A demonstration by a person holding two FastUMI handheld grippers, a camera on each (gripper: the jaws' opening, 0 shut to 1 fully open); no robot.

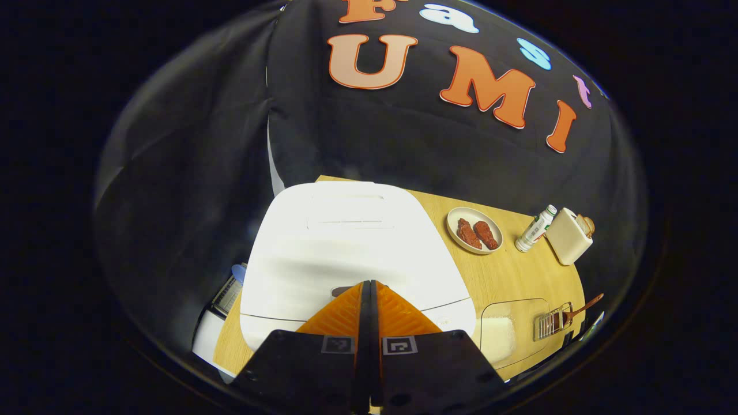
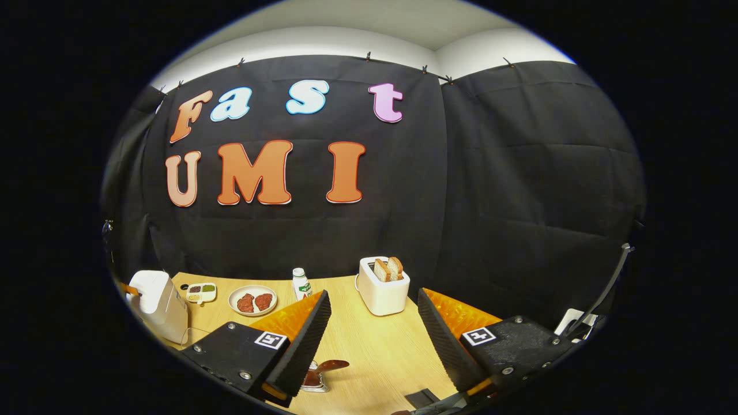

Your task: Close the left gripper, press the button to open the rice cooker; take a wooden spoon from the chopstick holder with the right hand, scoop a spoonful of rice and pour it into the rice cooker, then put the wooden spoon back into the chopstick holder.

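Fingers pressed together, the left gripper (image 1: 369,288) hovers right over the white rice cooker (image 1: 351,248), button dead ahead at its tips. The right gripper (image 2: 372,334) gapes empty, wooden spoon (image 2: 328,369) in the chopstick holder (image 2: 314,381) just below.

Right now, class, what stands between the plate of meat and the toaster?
A small bottle stands upright between the plate and the toaster, as the right gripper view shows.
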